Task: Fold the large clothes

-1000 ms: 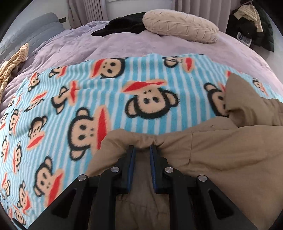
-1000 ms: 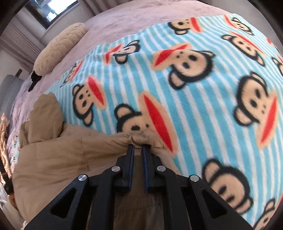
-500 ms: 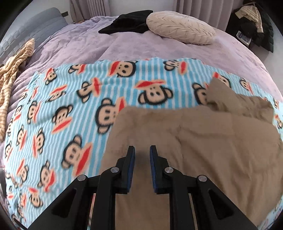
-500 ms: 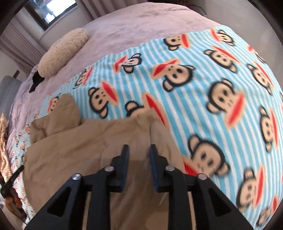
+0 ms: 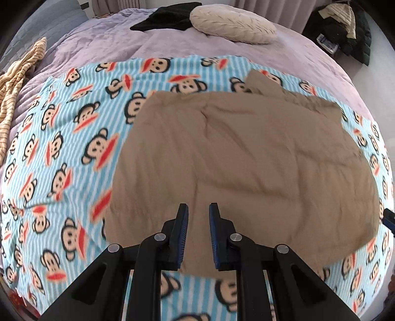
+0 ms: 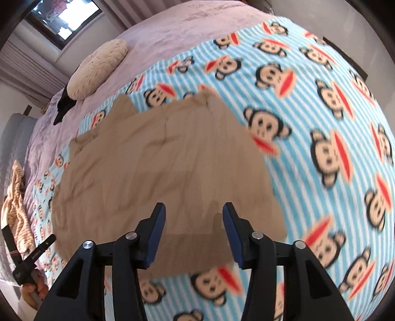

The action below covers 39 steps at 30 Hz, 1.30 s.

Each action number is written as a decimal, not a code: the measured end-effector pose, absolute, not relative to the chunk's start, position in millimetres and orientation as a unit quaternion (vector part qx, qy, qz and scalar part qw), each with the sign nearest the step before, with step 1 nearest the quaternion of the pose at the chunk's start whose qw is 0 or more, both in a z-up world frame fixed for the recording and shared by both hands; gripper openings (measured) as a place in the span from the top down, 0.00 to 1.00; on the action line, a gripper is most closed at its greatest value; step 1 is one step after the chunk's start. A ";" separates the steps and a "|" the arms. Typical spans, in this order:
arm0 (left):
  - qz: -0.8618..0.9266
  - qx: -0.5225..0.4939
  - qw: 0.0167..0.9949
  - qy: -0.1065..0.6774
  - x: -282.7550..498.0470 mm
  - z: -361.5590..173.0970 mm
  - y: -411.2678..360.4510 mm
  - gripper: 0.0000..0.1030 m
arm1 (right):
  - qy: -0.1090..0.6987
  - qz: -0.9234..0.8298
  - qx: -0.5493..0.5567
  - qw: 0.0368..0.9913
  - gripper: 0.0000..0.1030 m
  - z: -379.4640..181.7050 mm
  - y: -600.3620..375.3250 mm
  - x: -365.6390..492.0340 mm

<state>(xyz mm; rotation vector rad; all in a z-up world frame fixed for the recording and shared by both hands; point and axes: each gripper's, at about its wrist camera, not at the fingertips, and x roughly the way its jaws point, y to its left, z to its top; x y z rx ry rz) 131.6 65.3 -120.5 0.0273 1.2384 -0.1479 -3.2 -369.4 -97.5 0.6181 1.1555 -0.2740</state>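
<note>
Tan garment [image 5: 237, 158] lies flat, folded into a broad rough rectangle on the blue-striped monkey-print blanket [image 5: 61, 148], straight ahead of and below both tools. A small flap of it sticks out at the far edge, away from the tools.

Left gripper [image 5: 198, 232]: jaws drawn in to a narrow gap, nothing pinched between them; it hangs above the near edge of the garment, clear of the cloth.

Right gripper [image 6: 193, 232]: jaws opening, wide gap, nothing between the pads; garment released and lying beneath and ahead of the tips. Finger shadows fall on the tan cloth just beyond the tips.

In the right wrist view, far left of that tool: a hand [image 6: 34, 289] gripping a black handle at the blanket's edge.

Beyond the blanket, ahead of the left tool: lilac bedspread [image 5: 103, 44], round cream cushion [image 5: 232, 24], black cloth [image 5: 167, 17] beside the cushion. Off to the left of the left tool, a yellow striped fabric [image 5: 14, 81] bunched at the bed's side. Some motion blur on the blanket pattern
</note>
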 end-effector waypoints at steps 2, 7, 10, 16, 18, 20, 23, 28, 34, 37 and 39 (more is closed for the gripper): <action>-0.071 0.005 0.806 0.587 118.7 -119.9 66.4 0.82 | 0.542 -0.122 0.292 0.779 0.49 -98.9 -359.6 -14.7; -0.072 0.012 0.799 0.597 87.9 -117.8 63.8 0.82 | 0.562 -0.104 0.307 0.761 0.46 -103.9 -336.2 -39.8; -0.064 0.015 0.800 0.597 70.1 -114.3 62.1 0.13 | 0.570 -0.093 0.300 0.759 0.43 -105.5 -324.8 -48.9; -0.061 0.018 0.803 0.593 41.8 -110.9 53.8 0.04 | 0.578 -0.070 0.302 0.754 0.42 -110.0 -314.0 -64.8; -0.059 0.019 0.800 0.597 35.8 -113.5 51.7 0.04 | 0.582 -0.066 0.303 0.751 0.42 -113.9 -312.5 -68.2; -0.060 0.020 0.798 0.599 29.4 -116.4 49.4 0.04 | 0.584 -0.066 0.302 0.751 0.42 -115.1 -311.7 -71.5; -0.064 0.029 0.796 0.602 24.0 -121.8 46.8 0.00 | 0.580 -0.072 0.311 0.749 0.40 -115.5 -311.1 -79.7; -0.081 0.045 0.790 0.606 20.9 -135.0 50.2 0.00 | 0.572 -0.092 0.334 0.744 0.29 -126.8 -303.5 -96.1; -0.094 0.048 0.777 0.621 17.4 -152.2 65.8 0.00 | 0.567 -0.101 0.357 0.736 0.19 -142.3 -286.1 -107.4; -0.083 0.049 0.780 0.618 18.1 -159.3 74.7 0.00 | 0.543 -0.102 0.385 0.739 0.18 -146.0 -286.7 -112.6; -0.081 0.051 0.784 0.614 19.9 -163.5 79.0 0.00 | 0.533 -0.103 0.400 0.738 0.17 -149.4 -289.0 -113.0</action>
